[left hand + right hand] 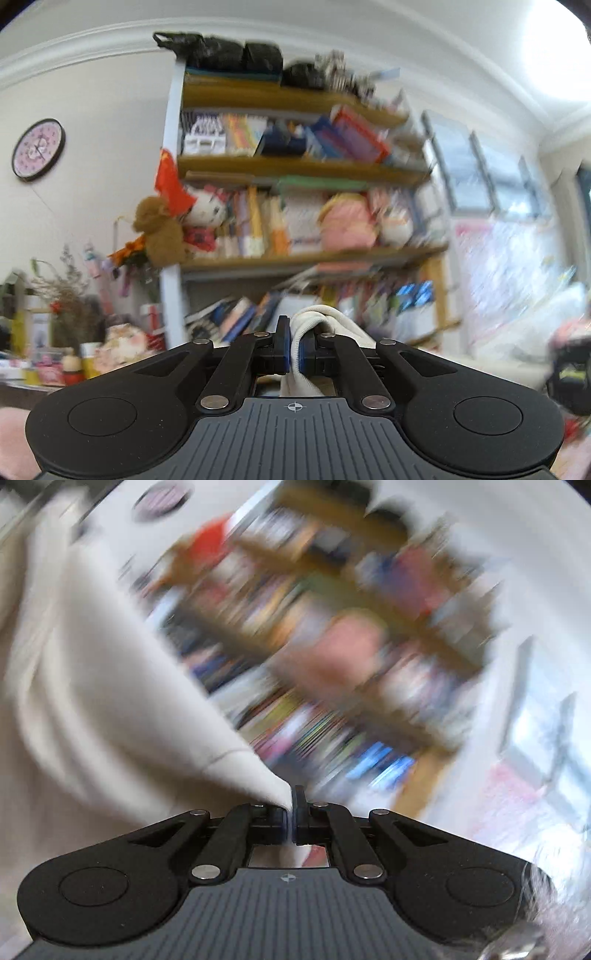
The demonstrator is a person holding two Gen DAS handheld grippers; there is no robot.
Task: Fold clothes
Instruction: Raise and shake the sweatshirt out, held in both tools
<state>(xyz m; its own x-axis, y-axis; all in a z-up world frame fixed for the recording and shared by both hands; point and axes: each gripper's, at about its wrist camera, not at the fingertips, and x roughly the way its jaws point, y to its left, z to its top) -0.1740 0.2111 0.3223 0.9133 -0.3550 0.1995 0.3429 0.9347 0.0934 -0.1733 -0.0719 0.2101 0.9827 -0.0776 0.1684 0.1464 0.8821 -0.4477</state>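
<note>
A cream-white garment (325, 325) is pinched between the blue pads of my left gripper (294, 347), which is shut on a bunched fold of it; the cloth loops over the right finger and hangs below. In the right wrist view the same white garment (96, 686) stretches from the upper left down to a corner held in my right gripper (291, 812), which is shut on it. Both grippers are raised and point toward a bookshelf. The right wrist view is heavily blurred.
A tall wooden bookshelf (295, 166) packed with books and plush toys fills the middle ahead. A round wall clock (38, 149) hangs at left above a cluttered desk (74, 354). Windows (480, 173) stand at right.
</note>
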